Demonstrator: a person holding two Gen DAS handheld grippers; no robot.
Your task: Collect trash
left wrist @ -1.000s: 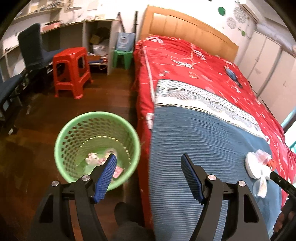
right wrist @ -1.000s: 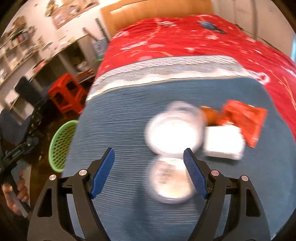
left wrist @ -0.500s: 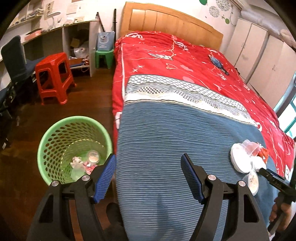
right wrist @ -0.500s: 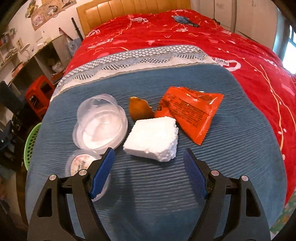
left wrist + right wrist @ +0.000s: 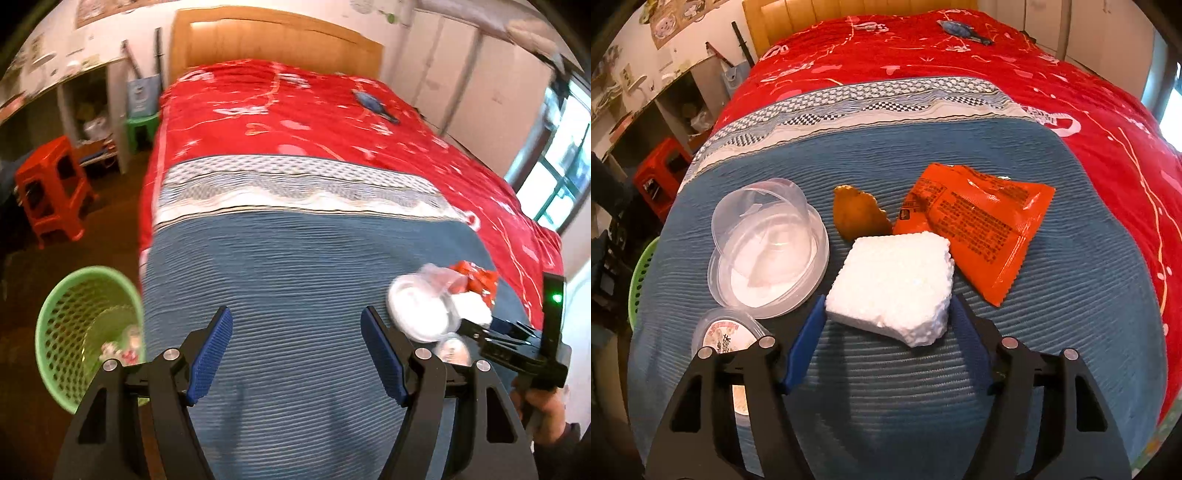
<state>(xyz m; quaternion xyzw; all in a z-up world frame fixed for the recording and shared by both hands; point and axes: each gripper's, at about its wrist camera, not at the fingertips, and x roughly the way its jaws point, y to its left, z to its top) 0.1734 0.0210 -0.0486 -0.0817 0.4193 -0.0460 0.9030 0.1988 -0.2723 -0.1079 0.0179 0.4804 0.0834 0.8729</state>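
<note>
White foam block (image 5: 892,282), rough-edged and squarish, on the blue bedspread (image 5: 1052,332) among other trash.
Your right gripper (image 5: 888,323) brackets its near edge, fingers spread, seemingly to pinch it; your left gripper (image 5: 295,350) hangs spread and empty, near the green basket (image 5: 62,321).

My left view is motion-blurred; right view sharp. Daylight from window (image 5: 557,177) right of me, fisheye-bent edges.
</note>
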